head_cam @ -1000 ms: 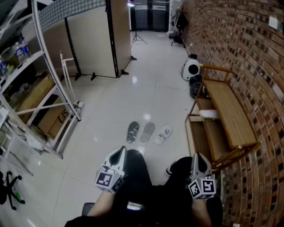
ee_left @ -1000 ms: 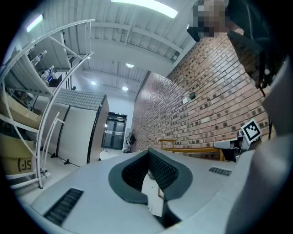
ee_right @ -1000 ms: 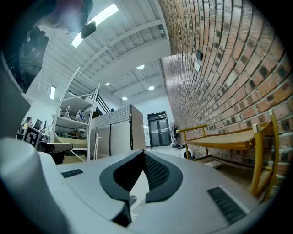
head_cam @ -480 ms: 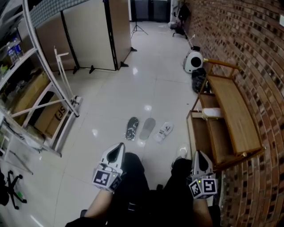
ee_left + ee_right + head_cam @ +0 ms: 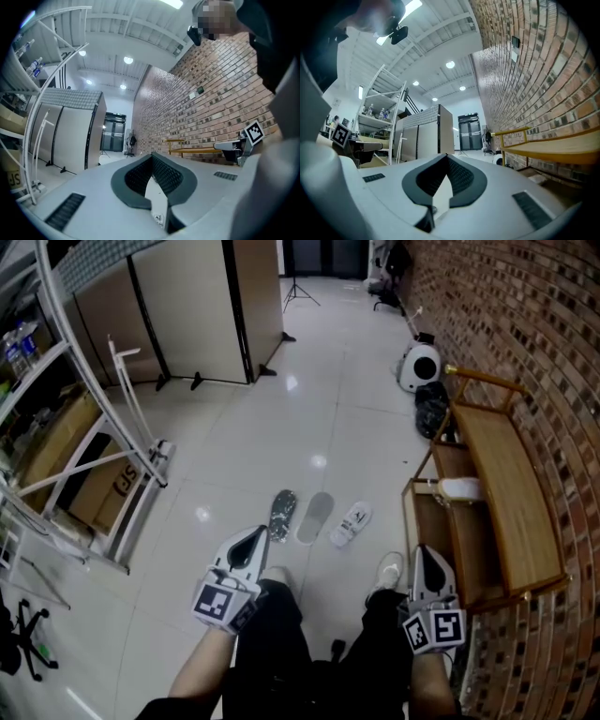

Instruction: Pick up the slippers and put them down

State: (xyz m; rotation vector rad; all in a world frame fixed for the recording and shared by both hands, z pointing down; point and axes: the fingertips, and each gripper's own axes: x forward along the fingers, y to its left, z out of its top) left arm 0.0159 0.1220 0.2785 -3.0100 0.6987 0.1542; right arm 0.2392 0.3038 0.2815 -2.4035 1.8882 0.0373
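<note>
Three slippers lie side by side on the white floor in the head view: a dark patterned one (image 5: 281, 515), a grey one (image 5: 315, 517) and a white one (image 5: 352, 523). My left gripper (image 5: 255, 538) is held level just short of the dark slipper, jaws shut with nothing between them. My right gripper (image 5: 424, 555) is to the right of the white slipper, near the bench, and it too is shut and holds nothing. In the left gripper view the left gripper (image 5: 151, 157) points down the hall, and in the right gripper view the right gripper (image 5: 446, 157) does too. Neither of these two views shows a slipper.
A wooden bench (image 5: 511, 493) stands along the brick wall (image 5: 553, 352) on the right, with a black bag (image 5: 433, 409) and a white round device (image 5: 419, 367) beyond it. A white metal rack (image 5: 84, 427) and a cardboard box (image 5: 117, 488) are on the left. Partition panels (image 5: 187, 306) stand at the back.
The person has walked forward. Both grippers have come closer to the slippers, and the bench now lies nearer alongside on the right. Both grippers' jaws have stayed shut.
</note>
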